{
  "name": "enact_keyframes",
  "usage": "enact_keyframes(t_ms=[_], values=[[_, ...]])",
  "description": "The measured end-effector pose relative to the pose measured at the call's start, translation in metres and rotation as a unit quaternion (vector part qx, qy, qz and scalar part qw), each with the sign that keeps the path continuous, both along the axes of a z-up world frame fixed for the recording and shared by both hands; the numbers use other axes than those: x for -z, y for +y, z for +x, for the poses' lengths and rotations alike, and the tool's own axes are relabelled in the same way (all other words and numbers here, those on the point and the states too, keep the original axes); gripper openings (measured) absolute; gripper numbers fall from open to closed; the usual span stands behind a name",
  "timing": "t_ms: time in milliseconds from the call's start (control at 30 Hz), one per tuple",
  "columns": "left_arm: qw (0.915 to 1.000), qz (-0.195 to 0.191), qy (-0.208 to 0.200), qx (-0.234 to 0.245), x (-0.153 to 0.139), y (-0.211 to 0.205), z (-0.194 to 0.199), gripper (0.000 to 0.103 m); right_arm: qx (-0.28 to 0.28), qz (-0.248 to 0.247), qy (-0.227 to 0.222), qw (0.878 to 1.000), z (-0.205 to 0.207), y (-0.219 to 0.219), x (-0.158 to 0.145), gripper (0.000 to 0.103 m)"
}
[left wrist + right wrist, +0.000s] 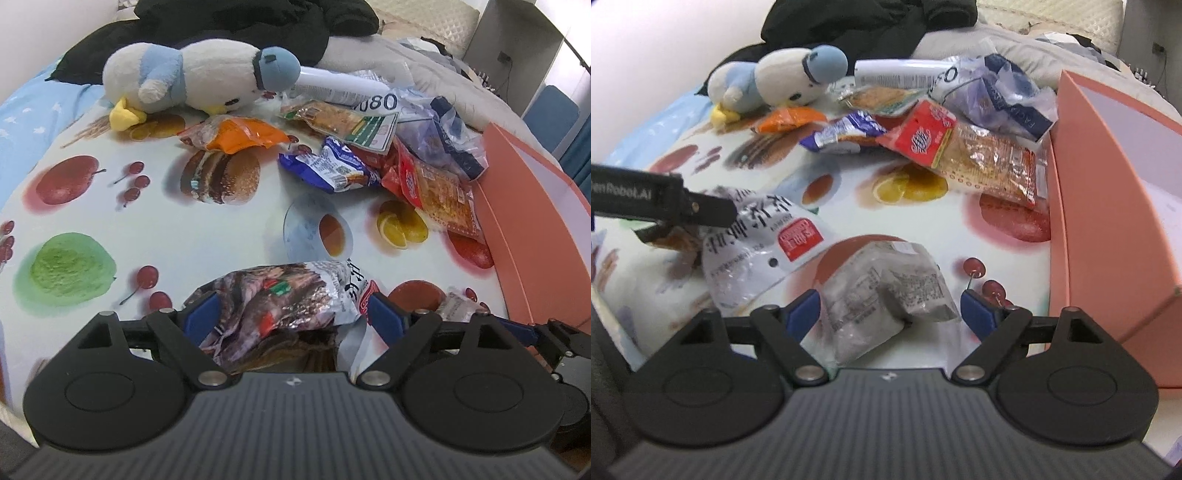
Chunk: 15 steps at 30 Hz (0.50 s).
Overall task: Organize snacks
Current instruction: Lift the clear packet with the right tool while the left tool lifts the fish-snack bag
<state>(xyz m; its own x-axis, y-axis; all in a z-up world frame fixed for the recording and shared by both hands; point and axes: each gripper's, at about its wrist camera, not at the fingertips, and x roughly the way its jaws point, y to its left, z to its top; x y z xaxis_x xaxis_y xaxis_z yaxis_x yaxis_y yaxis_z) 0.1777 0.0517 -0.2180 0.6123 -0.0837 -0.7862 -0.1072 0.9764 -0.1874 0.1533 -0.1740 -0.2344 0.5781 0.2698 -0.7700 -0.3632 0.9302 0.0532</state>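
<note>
Bed, fruit-print cloth [110, 206] over it; black clothing heaped at far end. One pink box [1108, 221] along right edge. One plush penguin [192, 77] on its side. Five snack packets piled beside box.

Left gripper [291, 314] jaws spread around silver-brown packet [280, 295].

Right gripper [890, 306] jaws spread around grey packet [882, 288], long axis pointing left-right.

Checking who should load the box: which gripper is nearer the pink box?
Right. The right gripper sits beside the pink box; the left gripper is farther left.
</note>
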Motion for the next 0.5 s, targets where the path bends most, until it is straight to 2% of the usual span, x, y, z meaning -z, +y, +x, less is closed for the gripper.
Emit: enact_keyframes(t_ms=[167, 267, 500], values=[[0.9999, 0.012, 0.007, 0.006, 0.009, -0.006, 0.008, 0.088, -0.004, 0.017, 0.01, 1.0, 0.008, 0.0, 0.01, 0.085], [0.9996, 0.025, 0.002, 0.013, 0.011, -0.01, 0.01, 0.082, -0.012, 0.019, 0.008, 1.0, 0.01, 0.002, 0.014, 0.083], [0.9995, 0.014, -0.014, 0.024, 0.001, -0.012, 0.002, 0.078, -0.005, 0.016, -0.014, 1.0, 0.002, 0.004, 0.005, 0.074]])
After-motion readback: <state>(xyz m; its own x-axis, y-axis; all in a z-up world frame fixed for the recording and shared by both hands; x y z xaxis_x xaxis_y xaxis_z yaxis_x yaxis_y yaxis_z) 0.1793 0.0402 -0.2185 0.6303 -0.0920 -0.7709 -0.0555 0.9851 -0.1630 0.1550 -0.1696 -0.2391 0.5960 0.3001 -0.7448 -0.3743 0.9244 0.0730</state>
